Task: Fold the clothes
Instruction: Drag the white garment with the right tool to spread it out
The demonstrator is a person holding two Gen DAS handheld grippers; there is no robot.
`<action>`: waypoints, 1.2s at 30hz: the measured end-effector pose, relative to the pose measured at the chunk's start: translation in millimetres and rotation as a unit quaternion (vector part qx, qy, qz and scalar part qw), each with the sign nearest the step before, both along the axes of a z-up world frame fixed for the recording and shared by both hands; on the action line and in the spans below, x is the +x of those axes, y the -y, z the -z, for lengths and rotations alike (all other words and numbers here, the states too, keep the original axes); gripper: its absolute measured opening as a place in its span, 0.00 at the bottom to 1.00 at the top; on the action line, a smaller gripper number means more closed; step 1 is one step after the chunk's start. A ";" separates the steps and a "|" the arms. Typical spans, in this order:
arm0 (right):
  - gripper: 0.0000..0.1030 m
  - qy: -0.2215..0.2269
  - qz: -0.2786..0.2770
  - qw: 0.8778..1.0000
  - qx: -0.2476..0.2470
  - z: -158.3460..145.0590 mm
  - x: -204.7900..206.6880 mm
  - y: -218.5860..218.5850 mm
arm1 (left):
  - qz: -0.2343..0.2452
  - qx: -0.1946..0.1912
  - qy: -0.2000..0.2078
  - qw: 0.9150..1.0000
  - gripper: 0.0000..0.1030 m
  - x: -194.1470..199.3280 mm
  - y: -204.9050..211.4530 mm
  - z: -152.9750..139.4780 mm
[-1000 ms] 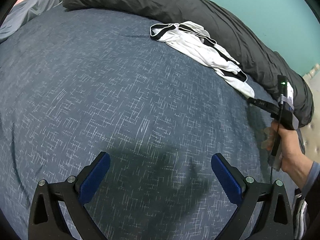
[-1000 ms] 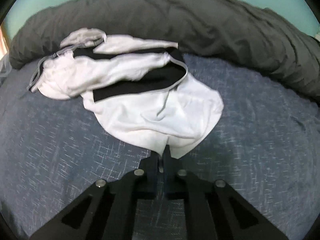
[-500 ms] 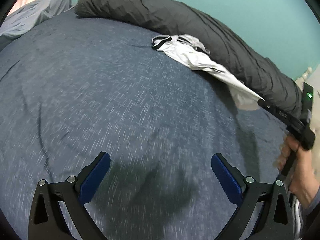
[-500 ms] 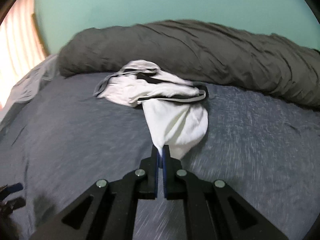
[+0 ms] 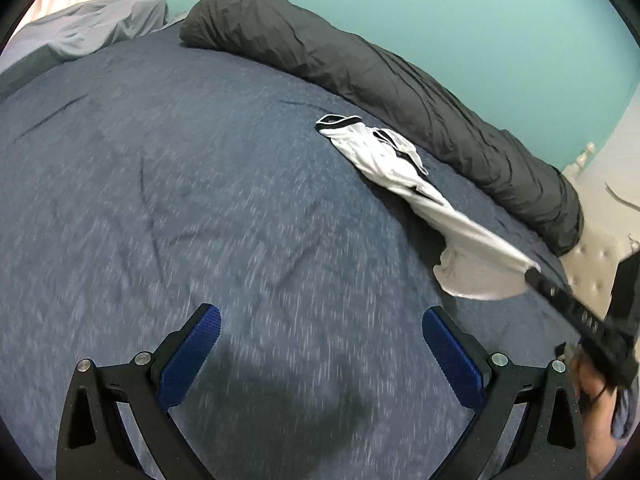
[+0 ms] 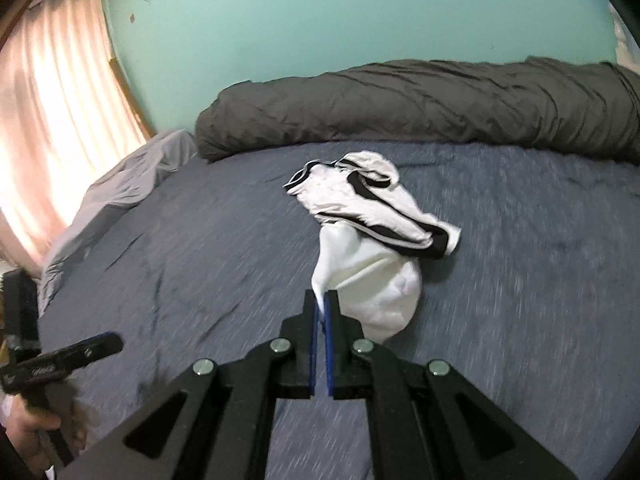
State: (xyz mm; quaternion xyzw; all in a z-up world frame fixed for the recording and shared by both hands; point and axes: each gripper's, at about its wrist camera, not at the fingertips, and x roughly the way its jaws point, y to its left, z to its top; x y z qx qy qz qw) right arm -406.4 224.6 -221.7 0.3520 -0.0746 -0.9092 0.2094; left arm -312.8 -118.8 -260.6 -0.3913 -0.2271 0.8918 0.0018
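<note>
Pinching a corner of the white shirt, our right gripper lifts it, bunched, off the bed near the grey duvet. Our left gripper hovers wide and empty. Judged stage: spreading; next calls for a second corner.

- garment is white with black bands and thin pale piping
- bedspread is dark navy with little white flecks all over
- rolled duvet is plain charcoal grey
- wall is mint/teal
- curtain is pinkish
- both grippers, left and right, are black with blue pads
</note>
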 end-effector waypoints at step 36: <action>0.03 0.072 0.011 0.996 -0.047 24.3 318.3 -1.5 | 0.015 0.046 -0.008 0.999 1.00 191.9 -17.6 23.3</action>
